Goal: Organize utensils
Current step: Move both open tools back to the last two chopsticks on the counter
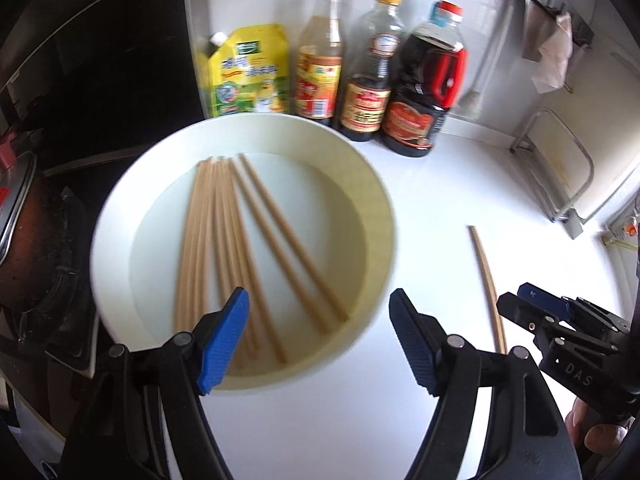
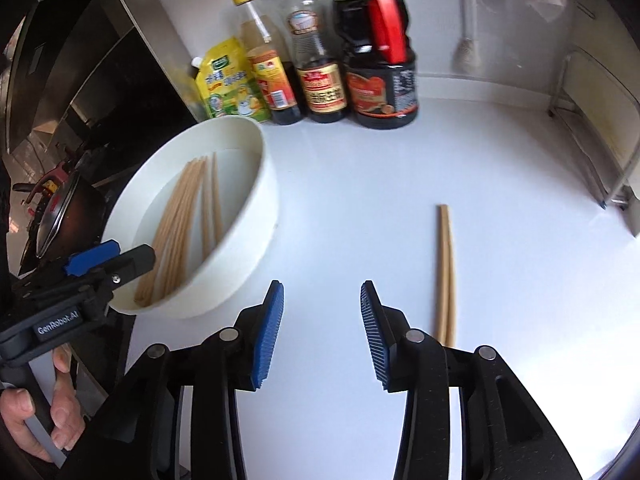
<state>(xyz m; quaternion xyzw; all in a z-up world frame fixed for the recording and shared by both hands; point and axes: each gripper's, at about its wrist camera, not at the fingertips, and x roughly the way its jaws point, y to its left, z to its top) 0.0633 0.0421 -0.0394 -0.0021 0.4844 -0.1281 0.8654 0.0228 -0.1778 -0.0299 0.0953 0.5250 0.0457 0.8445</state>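
A white bowl on the white counter holds several wooden chopsticks; the bowl also shows in the right wrist view with its chopsticks. A pair of chopsticks lies on the counter right of the bowl, seen in the left wrist view too. My left gripper is open and empty over the bowl's near rim. My right gripper is open and empty above the counter, between the bowl and the loose pair.
Three sauce bottles and a yellow pouch stand at the back wall. A stove with a dark pan is at the left. A metal rack stands at the right.
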